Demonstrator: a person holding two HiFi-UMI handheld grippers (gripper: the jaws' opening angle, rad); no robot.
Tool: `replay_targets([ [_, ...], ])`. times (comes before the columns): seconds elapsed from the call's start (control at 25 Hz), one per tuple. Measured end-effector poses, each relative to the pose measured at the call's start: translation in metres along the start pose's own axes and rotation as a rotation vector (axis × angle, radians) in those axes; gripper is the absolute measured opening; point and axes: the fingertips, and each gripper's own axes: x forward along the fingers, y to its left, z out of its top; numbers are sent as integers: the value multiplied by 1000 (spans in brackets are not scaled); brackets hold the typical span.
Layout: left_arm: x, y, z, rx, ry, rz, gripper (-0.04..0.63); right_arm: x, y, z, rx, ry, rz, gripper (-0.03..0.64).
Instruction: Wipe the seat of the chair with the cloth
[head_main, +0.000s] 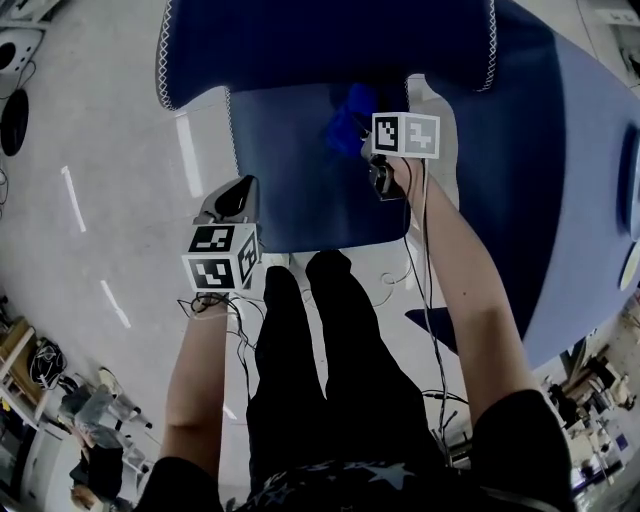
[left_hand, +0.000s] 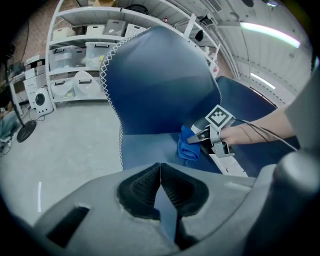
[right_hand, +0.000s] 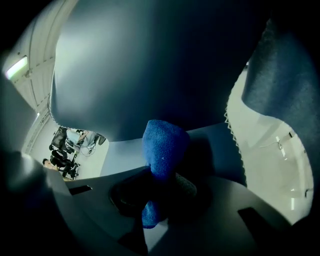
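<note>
Two bare forearms reach forward past the person's legs (head_main: 320, 330) toward the chair. The right arm stretches farther, to the rear of the seat (head_main: 300, 195) just below the backrest (head_main: 320, 40). The left arm stops at the seat's front left edge.

Pale floor (head_main: 100, 200) surrounds the chair. Storage shelves (left_hand: 85, 55) stand beyond its left side.

The right hand-held gripper (head_main: 366, 135) is clenched on the blue cloth (right_hand: 164, 145), which bunches out of its jaws against the rear of the seat. The left hand-held gripper (left_hand: 160, 182) has its jaws pressed together, grasping nothing.
</note>
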Motion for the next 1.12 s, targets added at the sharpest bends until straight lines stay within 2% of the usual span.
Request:
replay_targets([
  [0.2, 3, -10, -1, -2, 12, -17, 20, -9, -34, -8, 77, -15, 4, 72],
  [0.32, 4, -14, 1, 1, 14, -24, 20, -31, -50, -2, 58, -11, -77, 72],
  [0.56, 4, -20, 2, 6, 12, -28, 20, -49, -80, -4, 30, -14, -163, 72],
  [0.8, -1, -22, -4, -1, 11, -39, 20, -61, -99, -9, 52, -29, -252, 71],
  [1.0, -14, -19, -14, -26, 0, -33, 20, -75, -80, -18, -18, -17, -243, 71],
  [1.12, -16, -17, -19, -31, -25, -48, 20, -80, -52, -16, -12, -36, -169, 71],
])
